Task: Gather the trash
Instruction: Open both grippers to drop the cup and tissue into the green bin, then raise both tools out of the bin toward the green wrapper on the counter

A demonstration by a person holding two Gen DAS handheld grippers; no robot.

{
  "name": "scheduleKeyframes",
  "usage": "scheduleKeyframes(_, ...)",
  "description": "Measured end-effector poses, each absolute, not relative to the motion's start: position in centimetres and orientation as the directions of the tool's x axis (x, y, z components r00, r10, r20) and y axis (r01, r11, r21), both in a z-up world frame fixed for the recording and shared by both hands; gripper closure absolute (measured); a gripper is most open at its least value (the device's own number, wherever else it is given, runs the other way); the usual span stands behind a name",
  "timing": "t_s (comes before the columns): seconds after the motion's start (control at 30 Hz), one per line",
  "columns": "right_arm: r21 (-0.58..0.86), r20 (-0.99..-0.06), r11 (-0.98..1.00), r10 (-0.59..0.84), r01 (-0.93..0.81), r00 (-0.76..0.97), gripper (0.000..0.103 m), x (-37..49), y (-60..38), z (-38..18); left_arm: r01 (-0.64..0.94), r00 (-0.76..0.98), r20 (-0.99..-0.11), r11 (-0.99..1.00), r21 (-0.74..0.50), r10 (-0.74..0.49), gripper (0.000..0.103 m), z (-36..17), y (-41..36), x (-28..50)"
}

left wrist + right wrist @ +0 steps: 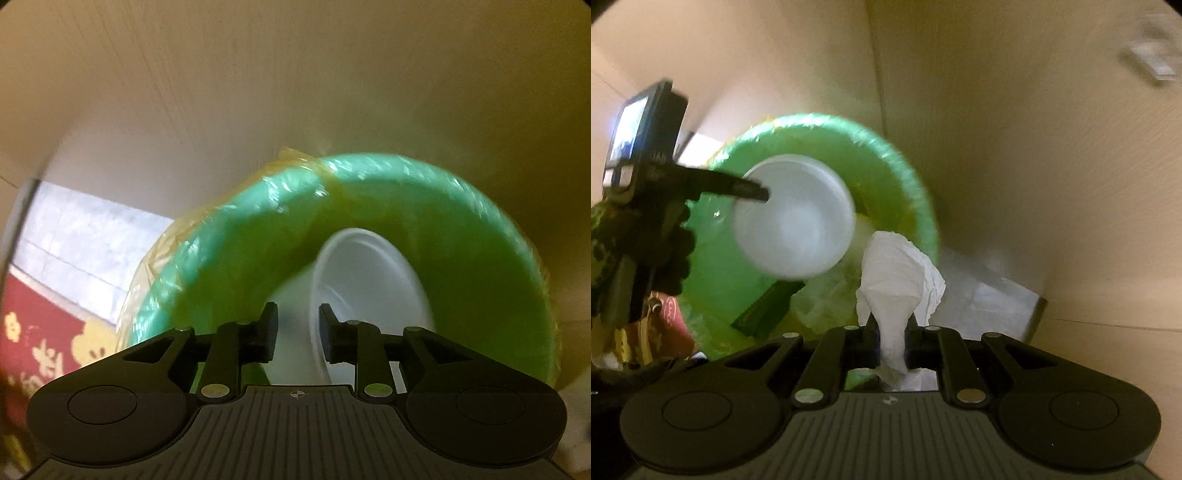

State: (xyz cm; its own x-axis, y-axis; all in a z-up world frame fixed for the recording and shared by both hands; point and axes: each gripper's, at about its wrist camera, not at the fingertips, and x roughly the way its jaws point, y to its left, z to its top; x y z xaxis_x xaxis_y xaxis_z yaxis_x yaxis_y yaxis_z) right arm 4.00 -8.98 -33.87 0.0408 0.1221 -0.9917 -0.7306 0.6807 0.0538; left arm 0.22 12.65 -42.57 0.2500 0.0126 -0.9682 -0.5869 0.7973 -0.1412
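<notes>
A green trash bin [388,192] lined with a yellowish plastic bag fills the middle of the left wrist view, and also shows in the right wrist view [905,173]. My left gripper [298,332] is shut on the rim of a white foam cup [365,280] and holds it over the bin's mouth. In the right wrist view the left gripper [759,192] and the cup [798,221] show at the left. My right gripper [892,343] is shut on a crumpled white tissue [897,277], held just before the bin's near edge. Trash lies inside the bin [768,306].
Beige walls [258,92] meet in a corner behind the bin [997,129]. Pale floor tiles [85,240] and a red patterned mat [37,339] lie to the left. More tiles [990,299] show right of the bin.
</notes>
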Motion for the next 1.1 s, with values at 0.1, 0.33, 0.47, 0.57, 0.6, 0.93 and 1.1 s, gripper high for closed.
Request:
scheduleKeyframes(0.1,0.065,-0.991,0.632,0.129,-0.772,0.022,0.092,2.8,-5.4,-36.6,-0.600,0.329,-0.941,0.752,-0.273,-0.079,0.076,-41.3,14.4,-1.2)
scheduleKeyframes(0.33,0.150,-0.979,0.573,0.201,-0.806,-0.040,0.092,1.6,1.5,-41.3,-0.643,0.468,-0.882,0.665,-0.380,-0.052,0.076,-34.9,18.9,-5.8)
scheduleKeyframes(0.47,0.219,-0.966,0.573,0.243,-0.790,-0.092,0.088,1.9,4.5,-44.3,-0.662,0.487,-0.874,0.656,-0.363,0.007,0.076,-32.1,20.7,-8.5)
scheduleKeyframes(0.57,0.211,-0.966,0.584,0.247,-0.784,-0.076,0.081,2.0,5.2,-44.6,-0.690,0.495,-0.868,0.623,-0.368,0.035,0.076,-31.2,21.8,-10.4)
scheduleKeyframes(0.6,0.204,-0.966,0.585,0.253,-0.785,-0.062,0.079,2.0,5.0,-44.2,-0.699,0.498,-0.866,0.613,-0.367,0.048,0.076,-30.9,22.2,-11.1)
scheduleKeyframes(0.93,0.225,-0.941,0.604,0.337,-0.764,-0.011,0.057,1.9,1.9,-36.6,-0.693,0.530,-0.841,0.627,-0.356,0.109,0.076,-26.6,23.3,-13.1)
scheduleKeyframes(1.1,0.112,-0.933,0.593,0.338,-0.797,0.121,0.057,0.3,-0.5,-29.0,-0.625,0.575,-0.812,0.693,-0.359,0.098,0.076,-22.2,22.6,-12.1)
